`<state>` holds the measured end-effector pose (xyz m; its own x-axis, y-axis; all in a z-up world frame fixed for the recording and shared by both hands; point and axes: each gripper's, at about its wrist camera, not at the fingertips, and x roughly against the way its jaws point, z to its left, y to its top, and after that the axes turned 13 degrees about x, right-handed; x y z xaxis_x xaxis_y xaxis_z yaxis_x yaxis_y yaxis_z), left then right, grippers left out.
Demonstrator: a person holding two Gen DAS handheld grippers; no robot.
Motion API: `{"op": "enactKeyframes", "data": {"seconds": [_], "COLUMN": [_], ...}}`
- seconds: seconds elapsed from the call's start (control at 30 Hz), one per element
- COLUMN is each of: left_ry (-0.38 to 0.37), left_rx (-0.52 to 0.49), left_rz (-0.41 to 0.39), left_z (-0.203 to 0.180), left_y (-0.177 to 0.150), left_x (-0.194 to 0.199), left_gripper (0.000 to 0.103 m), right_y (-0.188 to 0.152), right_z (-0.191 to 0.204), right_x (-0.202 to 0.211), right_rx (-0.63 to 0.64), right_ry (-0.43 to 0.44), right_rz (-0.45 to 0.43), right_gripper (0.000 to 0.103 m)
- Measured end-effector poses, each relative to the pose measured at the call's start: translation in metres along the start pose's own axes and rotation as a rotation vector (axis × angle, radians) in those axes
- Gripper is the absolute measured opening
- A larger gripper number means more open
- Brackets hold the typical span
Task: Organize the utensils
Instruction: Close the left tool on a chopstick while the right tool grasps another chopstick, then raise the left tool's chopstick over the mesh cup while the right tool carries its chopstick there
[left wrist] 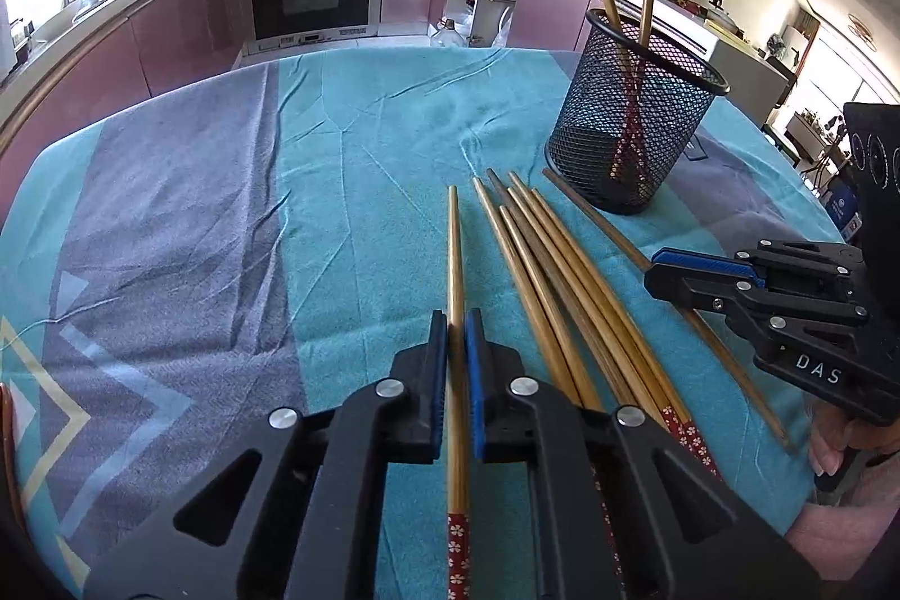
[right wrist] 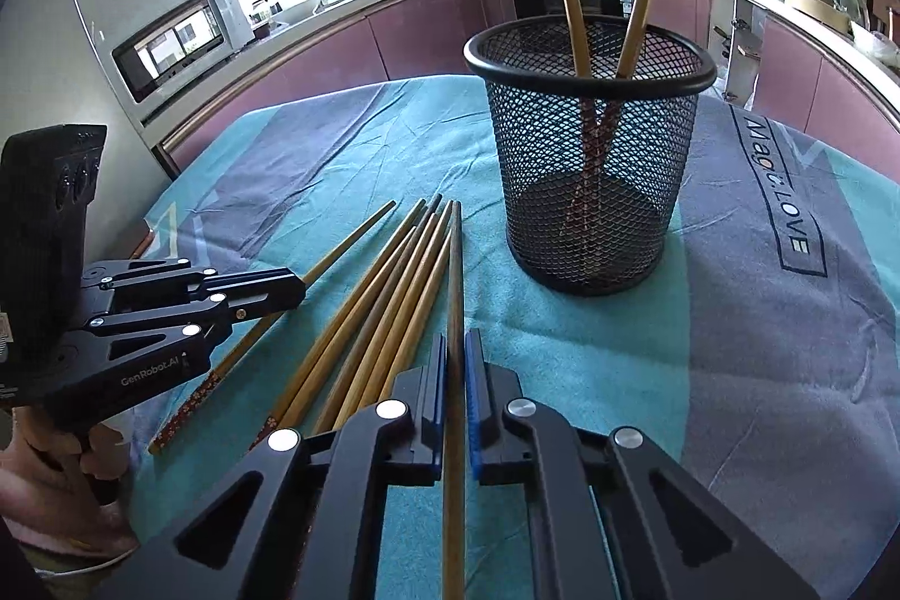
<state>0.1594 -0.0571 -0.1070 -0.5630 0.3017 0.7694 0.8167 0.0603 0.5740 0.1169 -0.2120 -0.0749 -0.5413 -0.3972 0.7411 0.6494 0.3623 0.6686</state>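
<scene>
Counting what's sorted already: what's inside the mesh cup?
Two chopsticks lean crossed inside the mesh cup. Nothing else shows through the mesh.

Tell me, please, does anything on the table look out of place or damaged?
Nothing looks damaged. Several chopsticks lie loose on the cloth beside the mesh holder, which holds only two. Each gripper, left and right, is shut on one chopstick.

The right tongs point(right wrist: 456, 347) clamp one chopstick point(right wrist: 454, 274) beside the mesh holder point(right wrist: 590, 184).
</scene>
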Motion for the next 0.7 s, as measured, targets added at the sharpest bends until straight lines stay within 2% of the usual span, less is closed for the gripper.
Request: {"op": "enactKeyframes", "data": {"seconds": [0.37,0.7], "left_ry": [-0.074,-0.212], "left_rx": [-0.007,0.01], "left_rz": [-0.032,-0.077], "left_z": [-0.004,-0.005], "left_y": [0.005,0.021], "left_x": [0.025,0.064], "left_gripper": [0.007,0.007], "right_y": [0.002,0.012], "right_z": [-0.001,-0.005], "right_x": [0.026,0.058], "right_rx": [-0.009,-0.013], "right_ry": [0.041,0.074], "right_rz": [-0.061,-0.161], "right_gripper": [0.005,0.005]}}
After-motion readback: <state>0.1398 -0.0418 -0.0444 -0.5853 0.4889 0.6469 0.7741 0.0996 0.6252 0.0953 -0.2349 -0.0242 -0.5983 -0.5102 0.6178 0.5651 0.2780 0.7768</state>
